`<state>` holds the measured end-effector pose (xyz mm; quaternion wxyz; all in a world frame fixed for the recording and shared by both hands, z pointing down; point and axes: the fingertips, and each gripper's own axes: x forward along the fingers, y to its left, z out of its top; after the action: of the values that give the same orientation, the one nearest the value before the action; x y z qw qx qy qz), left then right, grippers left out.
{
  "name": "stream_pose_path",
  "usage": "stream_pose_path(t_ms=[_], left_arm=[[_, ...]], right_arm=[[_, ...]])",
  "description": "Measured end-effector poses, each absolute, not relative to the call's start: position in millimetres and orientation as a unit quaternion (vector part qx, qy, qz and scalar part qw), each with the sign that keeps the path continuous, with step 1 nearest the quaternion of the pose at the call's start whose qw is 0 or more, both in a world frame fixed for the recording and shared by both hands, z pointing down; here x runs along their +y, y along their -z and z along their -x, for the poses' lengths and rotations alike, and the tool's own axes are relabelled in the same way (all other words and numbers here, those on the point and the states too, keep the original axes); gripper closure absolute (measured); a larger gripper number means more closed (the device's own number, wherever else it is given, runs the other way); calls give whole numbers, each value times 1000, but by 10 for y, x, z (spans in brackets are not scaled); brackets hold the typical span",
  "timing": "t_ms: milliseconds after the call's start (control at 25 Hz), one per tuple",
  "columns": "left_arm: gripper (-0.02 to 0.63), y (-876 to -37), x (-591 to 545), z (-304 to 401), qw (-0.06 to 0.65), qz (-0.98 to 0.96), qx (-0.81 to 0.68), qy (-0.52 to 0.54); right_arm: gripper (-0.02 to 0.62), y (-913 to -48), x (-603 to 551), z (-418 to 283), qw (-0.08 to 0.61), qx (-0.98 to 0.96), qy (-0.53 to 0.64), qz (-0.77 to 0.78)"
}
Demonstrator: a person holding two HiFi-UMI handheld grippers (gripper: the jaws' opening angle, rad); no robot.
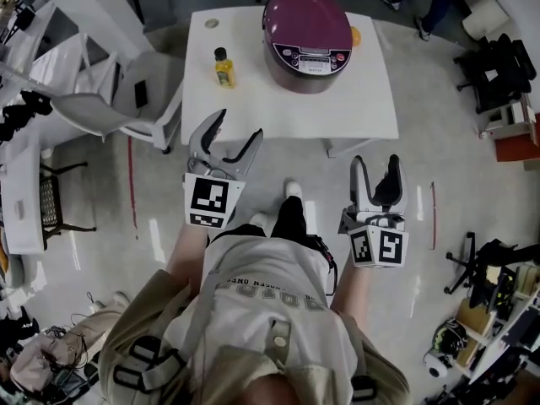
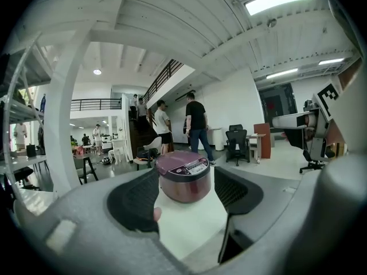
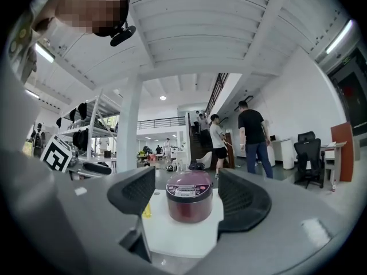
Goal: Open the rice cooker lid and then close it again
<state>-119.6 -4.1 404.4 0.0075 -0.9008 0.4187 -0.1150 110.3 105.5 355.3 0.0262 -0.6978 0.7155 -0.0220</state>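
Observation:
A purple rice cooker point(image 1: 307, 39) with its lid down stands at the far right part of a white table point(image 1: 253, 108); its control panel faces me. It also shows ahead between the jaws in the left gripper view point(image 2: 183, 176) and the right gripper view point(image 3: 189, 196). My left gripper point(image 1: 234, 136) hangs open over the table's near edge, well short of the cooker. My right gripper point(image 1: 376, 169) is open too, over the floor just in front of the table, with nothing between its fingers.
A small yellow bottle point(image 1: 224, 67) stands on the table left of the cooker, with a small round item point(image 1: 211, 24) at the far left corner. A white chair point(image 1: 126, 104) sits left of the table. People stand in the background point(image 3: 252, 133).

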Motion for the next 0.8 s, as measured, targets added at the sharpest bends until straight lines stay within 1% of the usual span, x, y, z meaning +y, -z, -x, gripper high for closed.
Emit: stream_pose_path(t_ms=[400,800], left_arm=[[291,-3994,-457,848,8,881,461,102],[291,-3901,-834,546,9,856,504,111]], right_arm=[[278,-3541,402,-1416,24,767,24,640],[277,-3514,-245,-1746,13,807,25,590]])
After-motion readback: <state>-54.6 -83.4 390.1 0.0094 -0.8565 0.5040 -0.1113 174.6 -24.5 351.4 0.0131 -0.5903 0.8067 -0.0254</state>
